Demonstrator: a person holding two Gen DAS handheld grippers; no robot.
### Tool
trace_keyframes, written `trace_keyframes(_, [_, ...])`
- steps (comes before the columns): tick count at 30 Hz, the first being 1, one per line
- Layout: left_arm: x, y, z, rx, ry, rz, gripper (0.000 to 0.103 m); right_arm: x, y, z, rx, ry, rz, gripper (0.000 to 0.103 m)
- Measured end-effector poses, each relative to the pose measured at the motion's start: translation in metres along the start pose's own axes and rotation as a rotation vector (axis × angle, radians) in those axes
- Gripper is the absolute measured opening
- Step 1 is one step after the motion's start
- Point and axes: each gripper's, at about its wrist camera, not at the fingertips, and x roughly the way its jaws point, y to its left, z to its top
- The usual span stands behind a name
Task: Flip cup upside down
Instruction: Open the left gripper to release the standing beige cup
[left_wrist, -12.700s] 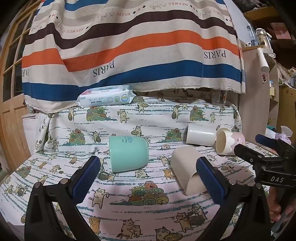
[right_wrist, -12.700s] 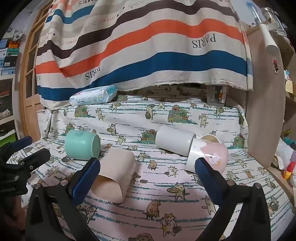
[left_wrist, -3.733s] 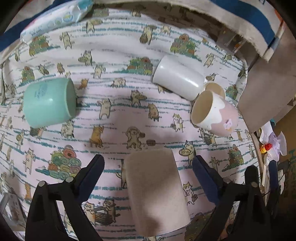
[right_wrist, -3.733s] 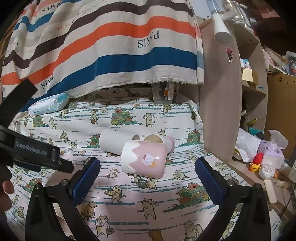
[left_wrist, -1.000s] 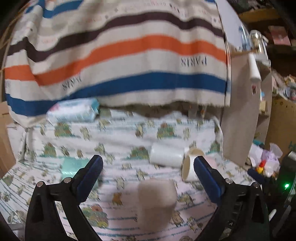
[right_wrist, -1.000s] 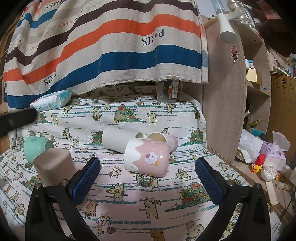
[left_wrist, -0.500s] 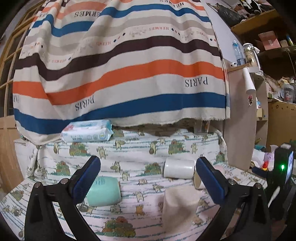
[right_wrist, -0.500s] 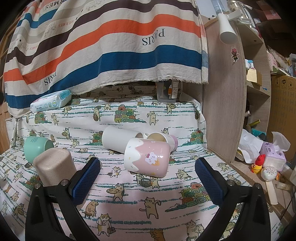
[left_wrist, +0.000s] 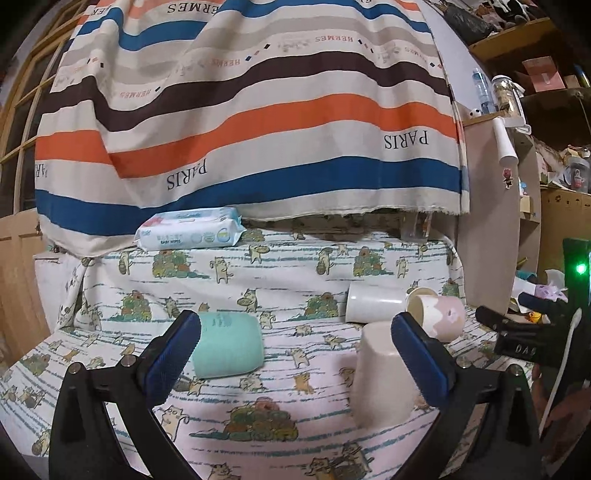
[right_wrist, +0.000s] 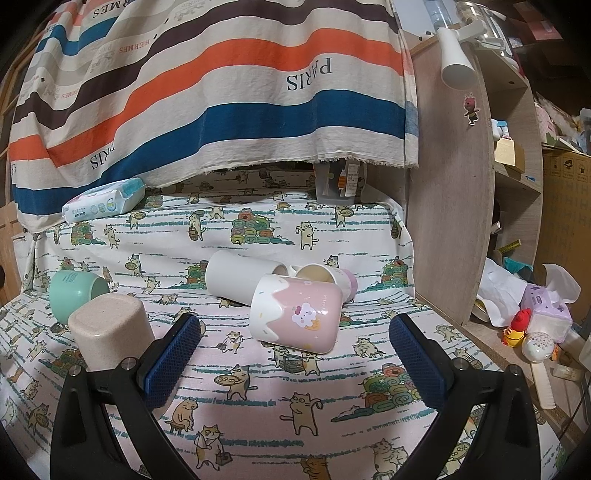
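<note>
Left gripper (left_wrist: 295, 354): jaws spread wide, nothing between the pads; it hangs above the cat-print sheet (left_wrist: 280, 369).
Right gripper (right_wrist: 291, 354): jaws spread wide, holding nothing; its black body also shows at the right edge of the left wrist view.
Beige cup (left_wrist: 382, 376): stands mouth-down on the sheet, flat base up. In the left wrist view it sits just inside the right finger, partly hidden by that pad, apart from the left finger. In the right wrist view (right_wrist: 112, 332) it stands just outside the left finger, behind the pad.
Mint cup (left_wrist: 231, 345): on its side behind the left finger of the left gripper, well apart from the beige cup.
Pink cup (right_wrist: 295, 314): on its side, centred between the right gripper's fingers and beyond the tips, touching nothing of the gripper.
White cup (right_wrist: 243, 275): on its side just behind the pink cup, next to a smaller pink-based cup (right_wrist: 327, 277).
Open room: bare sheet lies between the beige cup and the pink cup, and nearest the right gripper.
Edges: wooden shelf panel (right_wrist: 450, 206) bounds the right side.
Far: baby wipes pack (left_wrist: 190, 232) lies at the back under the striped cloth (left_wrist: 258, 122).
</note>
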Motion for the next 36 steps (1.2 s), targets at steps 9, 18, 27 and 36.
trace_keyframes(9, [0.005,0.008,-0.013,-0.004,0.024,-0.001,0.103,0.000,0.000,0.000,-0.001,0.000,0.001,0.103])
trace_keyframes(18, [0.012,0.004,-0.015,0.011,0.064,-0.025,0.103,0.000,0.000,0.000,0.000,0.000,-0.001,0.103])
trace_keyframes(27, [0.023,0.004,-0.018,0.006,0.122,-0.024,0.103,0.000,0.002,0.000,-0.005,0.001,0.008,0.103])
trace_keyframes(36, [0.033,0.004,-0.020,0.005,0.167,-0.038,0.103,0.000,0.002,0.000,-0.005,0.001,0.008,0.103])
